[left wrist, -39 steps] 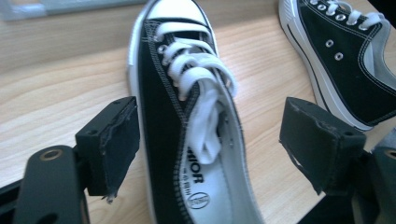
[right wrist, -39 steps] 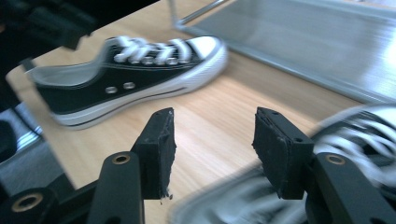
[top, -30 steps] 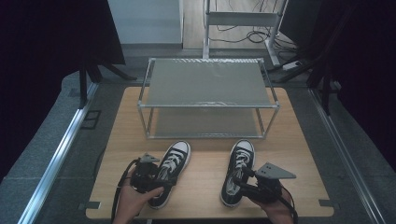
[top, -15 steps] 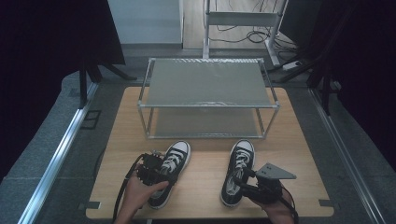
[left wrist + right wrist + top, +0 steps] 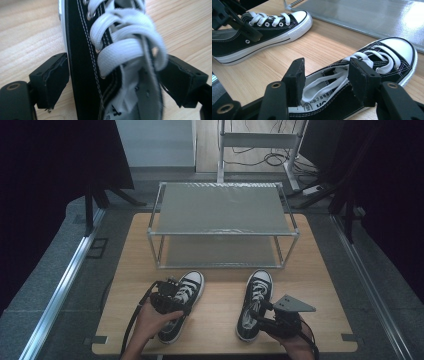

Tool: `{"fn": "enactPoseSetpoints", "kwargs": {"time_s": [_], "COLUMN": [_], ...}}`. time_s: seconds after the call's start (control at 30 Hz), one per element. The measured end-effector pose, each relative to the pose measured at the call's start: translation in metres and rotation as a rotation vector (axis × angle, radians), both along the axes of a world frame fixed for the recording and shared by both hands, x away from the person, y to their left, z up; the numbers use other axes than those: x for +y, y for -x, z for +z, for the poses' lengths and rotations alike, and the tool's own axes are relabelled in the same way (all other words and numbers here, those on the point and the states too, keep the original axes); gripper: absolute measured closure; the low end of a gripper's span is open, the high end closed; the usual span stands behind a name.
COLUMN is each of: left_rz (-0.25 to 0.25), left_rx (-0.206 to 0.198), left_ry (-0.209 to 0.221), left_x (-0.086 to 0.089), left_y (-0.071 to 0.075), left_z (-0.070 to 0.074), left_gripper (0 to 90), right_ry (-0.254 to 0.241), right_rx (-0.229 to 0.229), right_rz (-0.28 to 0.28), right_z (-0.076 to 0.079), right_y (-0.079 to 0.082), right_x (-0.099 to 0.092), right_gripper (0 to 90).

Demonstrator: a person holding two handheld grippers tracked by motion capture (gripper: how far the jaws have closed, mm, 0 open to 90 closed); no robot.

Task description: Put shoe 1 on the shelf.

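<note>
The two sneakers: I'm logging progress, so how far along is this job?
Early. Nothing looks done: both shelves of the rack are bare and both shoes sit on the table. In hand: the left gripper straddles the left sneaker, jaws not yet pressing; the right gripper stands half open over the right sneaker. Left: gripping and lifting, presumably onto the rack.

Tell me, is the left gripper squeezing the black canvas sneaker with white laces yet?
Apart. In the left gripper view, the left gripper straddles the black canvas sneaker, with wood showing between its left pad and the shoe's side.

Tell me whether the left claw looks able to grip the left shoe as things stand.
Probably yes: the left claw already straddles the left shoe at its laces, jaws open on either side, nothing between.
</note>
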State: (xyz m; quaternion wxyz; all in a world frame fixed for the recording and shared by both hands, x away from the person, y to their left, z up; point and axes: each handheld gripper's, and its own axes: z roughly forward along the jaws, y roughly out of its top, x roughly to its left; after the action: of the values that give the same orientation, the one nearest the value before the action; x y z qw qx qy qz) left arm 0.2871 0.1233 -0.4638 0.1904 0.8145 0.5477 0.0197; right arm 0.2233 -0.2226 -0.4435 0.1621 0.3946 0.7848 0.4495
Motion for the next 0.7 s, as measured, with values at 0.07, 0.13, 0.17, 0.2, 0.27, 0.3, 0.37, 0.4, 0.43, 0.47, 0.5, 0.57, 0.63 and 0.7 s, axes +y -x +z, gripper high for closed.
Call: {"fn": "enactPoseSetpoints", "kwargs": {"time_s": [0.07,0.13,0.17,0.2,0.27,0.3,0.37,0.4,0.43,0.47,0.5,0.57,0.63,0.7], "left_rz": [0.001,0.008,0.005,0.004,0.023,0.013,0.013,0.009,0.015,0.008,0.013,0.009,0.019,0.009], "left_rx": [0.007,0.013,0.016,0.023,0.019,0.026,0.033,0.036,0.034,0.038,0.037,0.039,0.031,0.031], "left_ry": [-0.011,-0.014,-0.021,-0.026,-0.027,-0.034,-0.045,-0.054,-0.058,-0.072,-0.074,-0.075,-0.056,-0.044], "left_x": [0.000,-0.001,0.000,-0.001,-0.004,-0.003,-0.005,-0.006,-0.007,-0.007,-0.009,-0.008,-0.007,-0.004], "left_y": [-0.001,-0.002,-0.003,-0.004,-0.005,-0.006,-0.008,-0.008,-0.008,-0.008,-0.009,-0.009,-0.009,-0.008], "left_z": [-0.003,-0.006,-0.007,-0.009,-0.012,-0.013,-0.015,-0.015,-0.015,-0.015,-0.016,-0.016,-0.016,-0.016], "left_gripper": [12.2,12.1,12.1,12.2,12.1,11.9,11.4,11.3,11.3,11.4,11.6,11.9,12.5,13.4], "right_ry": [0.001,0.003,0.004,0.004,0.007,0.007,0.009,0.010,0.011,0.011,0.011,0.013,0.015,0.017], "right_rx": [0.001,0.000,0.001,0.000,0.002,0.004,0.005,0.005,0.006,0.007,0.008,0.008,0.008,0.008], "right_rz": [-0.001,-0.001,-0.001,-0.003,0.000,0.000,0.000,-0.001,-0.001,0.000,0.000,0.001,0.000,0.000], "right_z": [0.000,-0.001,-0.001,-0.001,-0.002,-0.002,-0.003,-0.003,-0.003,-0.003,-0.004,-0.004,-0.005,-0.005], "right_y": [0.000,0.000,0.000,0.000,-0.001,-0.001,-0.001,-0.001,-0.001,-0.001,-0.001,-0.001,-0.001,-0.001], "right_x": [0.000,0.000,0.000,0.000,0.001,0.001,0.001,0.002,0.002,0.002,0.002,0.002,0.003,0.003], "right_gripper": [47.4,47.3,47.3,47.4,47.3,47.2,47.2,47.2,47.1,47.1,47.1,47.1,47.1,47.1]}}
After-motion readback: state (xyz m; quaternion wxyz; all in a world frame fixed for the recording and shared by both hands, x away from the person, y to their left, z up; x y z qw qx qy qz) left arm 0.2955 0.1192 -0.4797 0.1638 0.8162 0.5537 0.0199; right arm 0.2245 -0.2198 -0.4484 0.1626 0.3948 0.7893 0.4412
